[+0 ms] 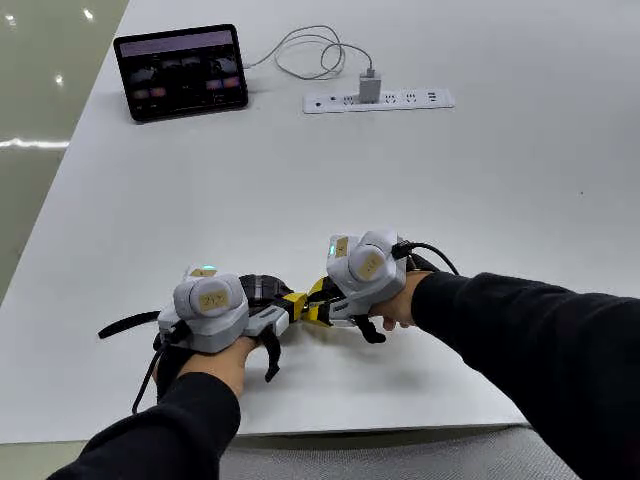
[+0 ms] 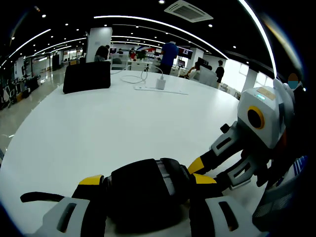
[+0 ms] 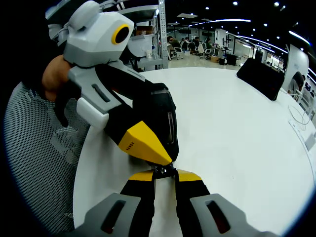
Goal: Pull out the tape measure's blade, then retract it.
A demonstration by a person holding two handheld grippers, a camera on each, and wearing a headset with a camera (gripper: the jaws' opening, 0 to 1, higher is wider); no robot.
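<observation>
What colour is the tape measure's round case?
Black. The tape measure's case shows best in the left gripper view, held between the yellow-tipped jaws.

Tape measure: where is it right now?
The tape measure sits low in the head view near the front of the table, case held in the left tool, blade tip pinched by the right tool.

White table point(image 1: 480, 170), tablet point(image 1: 182, 70), power strip point(image 1: 400, 100) with charger point(image 1: 369, 86), black tape measure point(image 1: 262, 290)
</observation>
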